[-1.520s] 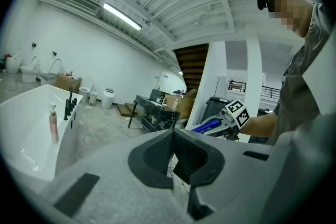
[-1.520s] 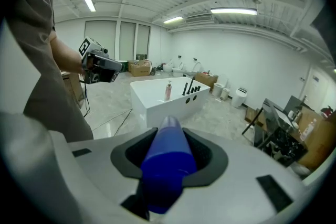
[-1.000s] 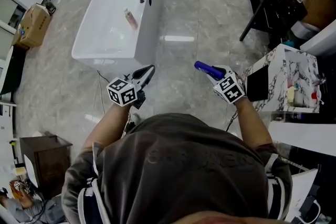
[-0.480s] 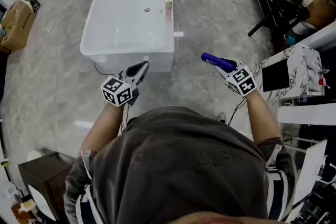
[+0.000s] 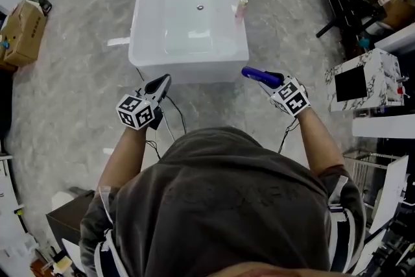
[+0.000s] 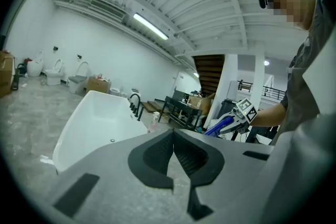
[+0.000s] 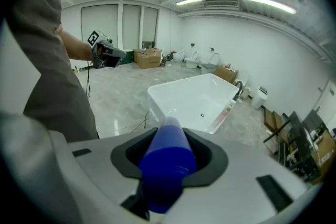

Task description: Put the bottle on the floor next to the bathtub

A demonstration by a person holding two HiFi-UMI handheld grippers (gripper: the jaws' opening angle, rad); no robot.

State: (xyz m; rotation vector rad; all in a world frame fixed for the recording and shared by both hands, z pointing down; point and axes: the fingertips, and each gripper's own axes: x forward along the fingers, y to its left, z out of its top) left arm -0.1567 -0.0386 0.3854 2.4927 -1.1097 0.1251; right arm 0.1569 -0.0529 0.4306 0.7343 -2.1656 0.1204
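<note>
Bottle (image 7: 167, 160) between right gripper (image 5: 266, 80) jaws

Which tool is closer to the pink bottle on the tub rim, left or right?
Right. The right tool, gripping the blue bottle, is off the tub's near end on the pink bottle's side; the left tool is off the opposite near corner, farther away.

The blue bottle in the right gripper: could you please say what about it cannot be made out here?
- Right gripper view: the blue plastic bottle has its near end hidden inside the right gripper.
- Head view: too small to show a cap or label.
- Left gripper view: distant, tiny, detail lost.
</note>
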